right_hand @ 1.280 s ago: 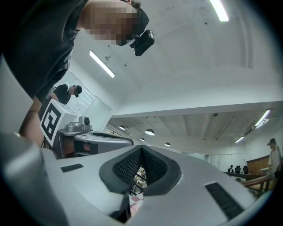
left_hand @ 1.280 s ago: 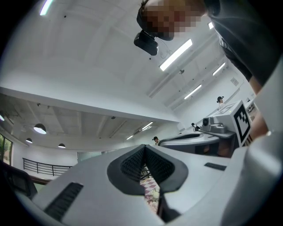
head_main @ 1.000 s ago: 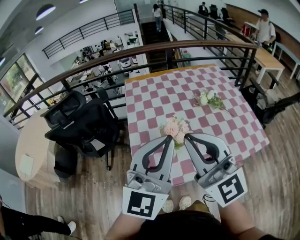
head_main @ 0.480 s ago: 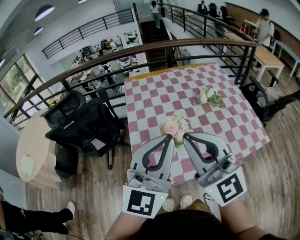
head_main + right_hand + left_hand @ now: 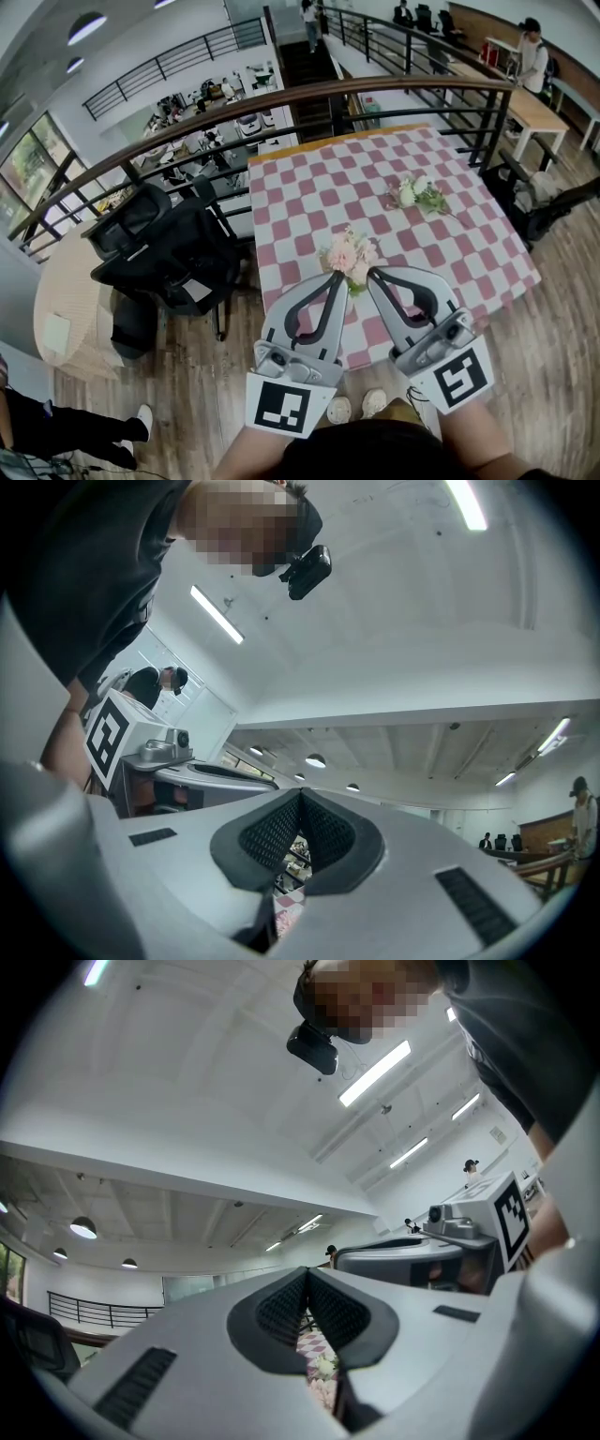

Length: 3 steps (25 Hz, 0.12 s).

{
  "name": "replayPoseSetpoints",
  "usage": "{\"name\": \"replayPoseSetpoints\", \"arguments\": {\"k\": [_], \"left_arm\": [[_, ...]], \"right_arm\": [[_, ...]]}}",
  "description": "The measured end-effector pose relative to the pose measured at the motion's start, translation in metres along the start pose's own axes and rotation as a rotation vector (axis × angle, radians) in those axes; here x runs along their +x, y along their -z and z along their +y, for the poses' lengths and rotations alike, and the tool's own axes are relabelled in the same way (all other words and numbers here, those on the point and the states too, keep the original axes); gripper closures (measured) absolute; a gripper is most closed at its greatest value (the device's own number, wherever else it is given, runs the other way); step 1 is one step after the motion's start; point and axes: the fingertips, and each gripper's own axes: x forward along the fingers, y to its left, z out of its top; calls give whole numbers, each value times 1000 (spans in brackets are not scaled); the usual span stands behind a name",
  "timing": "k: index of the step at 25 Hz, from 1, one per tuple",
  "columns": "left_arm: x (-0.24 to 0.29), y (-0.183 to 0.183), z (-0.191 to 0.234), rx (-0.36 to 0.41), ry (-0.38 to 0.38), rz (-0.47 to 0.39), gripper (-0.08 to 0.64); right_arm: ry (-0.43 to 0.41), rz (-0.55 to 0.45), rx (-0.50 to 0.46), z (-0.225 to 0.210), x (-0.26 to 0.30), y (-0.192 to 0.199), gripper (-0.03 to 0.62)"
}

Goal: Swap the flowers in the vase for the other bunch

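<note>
At the near edge of the checked table, in the head view, a pink bunch is seen standing upright at 12 o'clock from both grippers; its vase is hidden beneath the blooms. A white bunch is laid flat on the cloth at 1 o'clock, well apart. The left gripper and right gripper are held just short of the pink blooms. From the left gripper view, the jaws are seen pressed together on nothing, and likewise in the right gripper view. One bunch standing and one lying fits a swap ahead or a swap done; should a stem be taken, jaws must be spread.
</note>
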Motion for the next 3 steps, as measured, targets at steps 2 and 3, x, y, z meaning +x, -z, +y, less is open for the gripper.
{"name": "replayPoseSetpoints", "arguments": {"k": [2,3], "left_arm": [[1,1,1,3,0,6,551],[1,2,2,4,0,9,551]], "right_arm": [[1,-1,1,0,1,0,560],[1,-1,2,-1,2,1,560]]}}
